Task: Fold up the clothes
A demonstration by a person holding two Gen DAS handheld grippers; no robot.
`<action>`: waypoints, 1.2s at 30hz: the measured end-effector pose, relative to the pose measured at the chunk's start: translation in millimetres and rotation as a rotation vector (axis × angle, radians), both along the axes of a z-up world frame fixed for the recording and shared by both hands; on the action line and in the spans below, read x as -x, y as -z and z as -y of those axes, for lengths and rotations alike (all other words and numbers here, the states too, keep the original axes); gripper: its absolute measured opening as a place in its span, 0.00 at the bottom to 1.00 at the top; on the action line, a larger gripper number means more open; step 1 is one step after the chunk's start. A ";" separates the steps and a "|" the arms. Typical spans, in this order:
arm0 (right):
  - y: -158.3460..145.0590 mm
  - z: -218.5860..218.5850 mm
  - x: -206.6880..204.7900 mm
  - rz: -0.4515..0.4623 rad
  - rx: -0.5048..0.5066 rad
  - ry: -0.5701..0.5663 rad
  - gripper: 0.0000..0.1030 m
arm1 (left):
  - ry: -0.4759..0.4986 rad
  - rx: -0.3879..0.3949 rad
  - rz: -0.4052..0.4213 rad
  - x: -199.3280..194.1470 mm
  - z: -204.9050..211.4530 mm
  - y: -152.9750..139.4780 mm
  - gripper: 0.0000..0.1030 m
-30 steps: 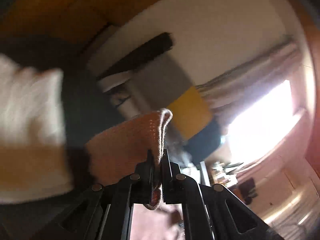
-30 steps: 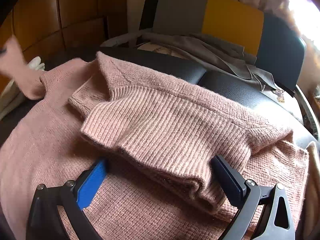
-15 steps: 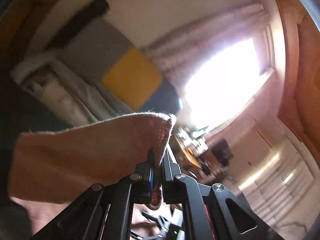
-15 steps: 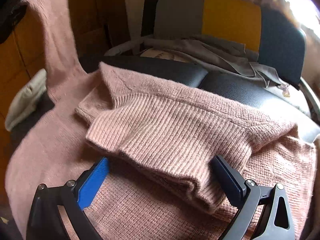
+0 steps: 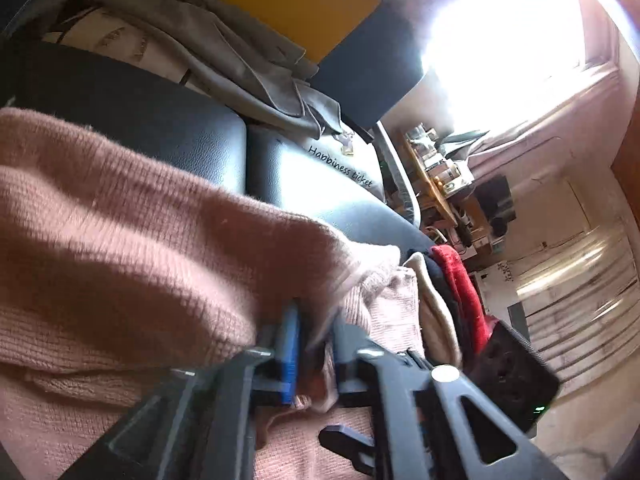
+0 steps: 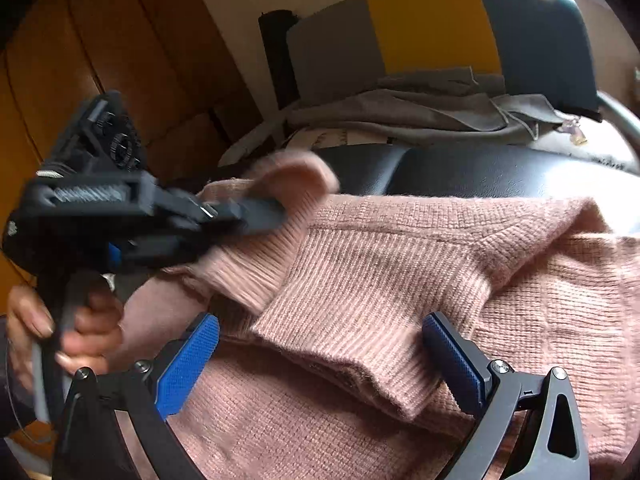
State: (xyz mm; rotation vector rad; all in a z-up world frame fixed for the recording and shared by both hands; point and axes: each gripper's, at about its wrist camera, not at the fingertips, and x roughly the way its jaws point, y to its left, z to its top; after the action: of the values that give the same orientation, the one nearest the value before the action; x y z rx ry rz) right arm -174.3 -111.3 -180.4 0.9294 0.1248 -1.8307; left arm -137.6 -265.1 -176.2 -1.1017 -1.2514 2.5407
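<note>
A hand (image 6: pixel 60 332) at left steers the left tool (image 6: pixel 276 210), its jaws opening with a sleeve (image 6: pixel 292 184) of the pink sweater (image 6: pixel 400 276) between them. The sweater lies on a black seat (image 6: pixel 500 172). The right tool (image 6: pixel 320 344) gapes wide, straddling a folded cuff (image 6: pixel 360 340).

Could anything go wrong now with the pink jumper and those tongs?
Yes, maybe. The left tongs are opening with the fuzzy pink knitted jumper's sleeve between them, so the sleeve may land crooked or snag on a fingertip. The right tongs stand wide open around the folded ribbed part, not pinching it, so a tug from the left could pull that fold loose. The shiny black leather cushion underneath looks slippery, so the jumper might slide.
</note>
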 end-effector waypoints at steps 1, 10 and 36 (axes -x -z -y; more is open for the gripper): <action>-2.4 0.0 -2.2 -0.006 0.002 -0.005 0.92 | -0.007 -0.009 -0.020 -7.8 1.5 -1.3 0.24; -27.9 8.8 3.7 0.048 0.089 0.061 0.78 | -0.170 -0.023 -0.069 -107.4 50.6 -3.3 0.30; -120.2 12.0 35.5 -0.021 0.048 0.180 0.10 | -0.205 0.144 0.030 -153.6 84.9 35.0 0.30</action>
State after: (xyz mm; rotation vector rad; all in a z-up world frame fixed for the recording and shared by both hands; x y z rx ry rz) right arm -209.7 -123.3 -60.1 0.9130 0.0101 -2.0009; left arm 16.0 -350.0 -211.2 -1.0934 -1.2658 2.8156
